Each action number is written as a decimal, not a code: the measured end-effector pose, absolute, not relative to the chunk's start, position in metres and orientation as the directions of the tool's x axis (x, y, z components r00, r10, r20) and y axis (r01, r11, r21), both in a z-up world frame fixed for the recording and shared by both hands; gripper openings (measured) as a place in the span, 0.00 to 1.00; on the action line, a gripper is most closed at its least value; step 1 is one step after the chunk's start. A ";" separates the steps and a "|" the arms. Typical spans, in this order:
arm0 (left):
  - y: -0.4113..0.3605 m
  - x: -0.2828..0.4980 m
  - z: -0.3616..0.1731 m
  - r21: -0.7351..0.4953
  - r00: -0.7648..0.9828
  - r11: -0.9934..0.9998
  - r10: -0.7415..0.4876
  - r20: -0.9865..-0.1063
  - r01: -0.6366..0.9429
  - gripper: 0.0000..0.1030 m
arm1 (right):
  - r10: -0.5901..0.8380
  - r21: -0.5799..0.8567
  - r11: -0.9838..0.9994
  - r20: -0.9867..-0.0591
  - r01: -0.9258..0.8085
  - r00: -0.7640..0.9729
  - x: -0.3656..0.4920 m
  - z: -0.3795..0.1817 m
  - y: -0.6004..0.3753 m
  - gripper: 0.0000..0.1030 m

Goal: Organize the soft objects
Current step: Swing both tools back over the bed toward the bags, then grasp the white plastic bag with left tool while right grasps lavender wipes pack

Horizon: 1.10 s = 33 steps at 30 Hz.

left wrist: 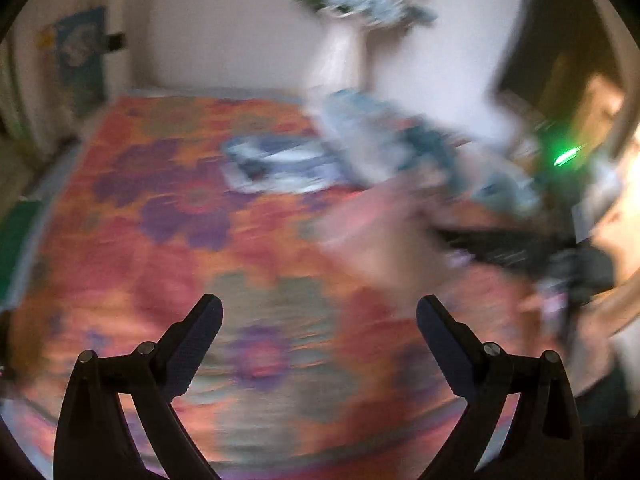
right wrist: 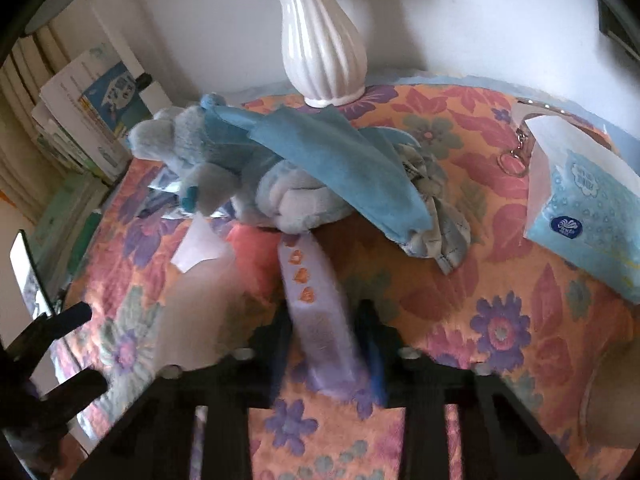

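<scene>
In the right wrist view a lilac sock (right wrist: 320, 320) with orange paw prints lies on the floral cloth (right wrist: 520, 320), and my right gripper (right wrist: 326, 344) is shut on its near end. Just beyond it lies a blue-grey plush toy (right wrist: 224, 168) under a teal cloth (right wrist: 340, 152), with a crumpled grey-blue cloth (right wrist: 440, 220) beside them. My left gripper (left wrist: 320, 320) hangs open over the floral cloth (left wrist: 160, 260) with nothing between its fingers. It also shows at the lower left as the left gripper (right wrist: 80, 350). The left wrist view is blurred.
A white ribbed vase (right wrist: 324, 40) with flowers stands at the back by the wall. A blue tissue pack (right wrist: 588, 208) and a key ring (right wrist: 512, 160) lie at the right. Books and leaflets (right wrist: 80, 120) are stacked at the left edge. A white paper (right wrist: 200, 248) lies near the toy.
</scene>
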<state>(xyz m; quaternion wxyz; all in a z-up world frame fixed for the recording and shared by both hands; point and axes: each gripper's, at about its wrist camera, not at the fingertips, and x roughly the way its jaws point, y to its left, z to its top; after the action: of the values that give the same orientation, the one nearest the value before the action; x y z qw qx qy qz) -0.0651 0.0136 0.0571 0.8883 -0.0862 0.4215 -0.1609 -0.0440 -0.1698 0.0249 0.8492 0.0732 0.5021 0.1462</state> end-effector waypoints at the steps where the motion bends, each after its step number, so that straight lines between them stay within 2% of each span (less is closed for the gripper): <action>1: 0.008 -0.064 0.060 -0.314 0.588 0.925 -0.380 -0.714 0.216 0.95 | 0.340 0.299 0.940 -0.825 -0.161 0.451 -0.045 0.024 -0.175 0.23; 2: 0.001 -0.053 0.061 -0.355 0.573 0.910 -0.411 -0.709 0.213 0.95 | 0.364 0.337 0.931 -0.817 -0.143 0.447 -0.047 0.024 -0.180 0.18; 7: -0.020 -0.020 0.042 -0.437 0.505 0.886 -0.450 -0.736 0.152 0.94 | 0.572 0.632 0.775 -0.712 0.017 0.407 -0.072 0.012 -0.229 0.18; 8: -0.025 -0.014 0.034 -0.450 0.481 0.883 -0.454 -0.750 0.131 0.94 | 0.594 0.659 0.752 -0.698 0.033 0.401 -0.076 0.009 -0.233 0.18; 10: -0.032 -0.004 0.020 -0.474 0.445 0.875 -0.463 -0.767 0.093 0.85 | 0.608 0.671 0.740 -0.697 0.048 0.381 -0.081 0.003 -0.239 0.18; 11: -0.034 -0.003 0.020 -0.447 0.474 0.890 -0.433 -0.767 0.088 0.82 | 0.606 0.670 0.741 -0.700 0.052 0.378 -0.082 0.001 -0.240 0.19; 13: -0.044 -0.006 0.024 -0.383 0.489 0.917 -0.384 -0.783 0.108 0.53 | 0.599 0.667 0.743 -0.701 0.059 0.386 -0.085 0.003 -0.243 0.23; 15: -0.044 -0.009 0.025 -0.379 0.483 0.920 -0.380 -0.789 0.105 0.36 | 0.549 0.613 0.789 -0.734 0.041 0.401 -0.089 0.011 -0.240 0.33; 17: -0.037 -0.014 0.028 -0.374 0.473 0.922 -0.375 -0.797 0.101 0.35 | 0.469 0.529 0.848 -0.767 0.020 0.438 -0.098 0.023 -0.237 0.57; 21: -0.020 -0.034 0.037 -0.304 0.492 0.943 -0.331 -0.806 0.136 0.34 | 0.322 0.369 0.929 -0.801 -0.007 0.504 -0.112 0.037 -0.228 0.70; 23: -0.009 -0.042 0.040 -0.245 0.512 0.959 -0.282 -0.812 0.139 0.34 | 0.272 0.297 0.954 -0.817 -0.034 0.508 -0.115 0.037 -0.218 0.83; 26: 0.006 -0.044 0.039 -0.183 0.543 0.977 -0.214 -0.812 0.111 0.35 | 0.231 0.238 0.970 -0.835 -0.051 0.500 -0.112 0.029 -0.205 0.83; 31: 0.014 -0.046 0.025 -0.221 0.571 0.969 -0.244 -0.784 0.110 0.38 | 0.086 0.066 0.996 -0.838 -0.056 0.539 -0.107 0.015 -0.180 0.82; 33: 0.016 -0.048 0.024 -0.251 0.581 0.961 -0.270 -0.768 0.115 0.44 | 0.048 0.017 0.998 -0.835 -0.062 0.548 -0.107 0.012 -0.171 0.79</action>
<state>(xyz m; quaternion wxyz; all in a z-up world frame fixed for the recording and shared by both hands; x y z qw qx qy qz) -0.0480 0.0158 0.0242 0.8849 -0.0871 0.4445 -0.1087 -0.1068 -0.1714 0.0115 0.8799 -0.0070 0.4741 0.0313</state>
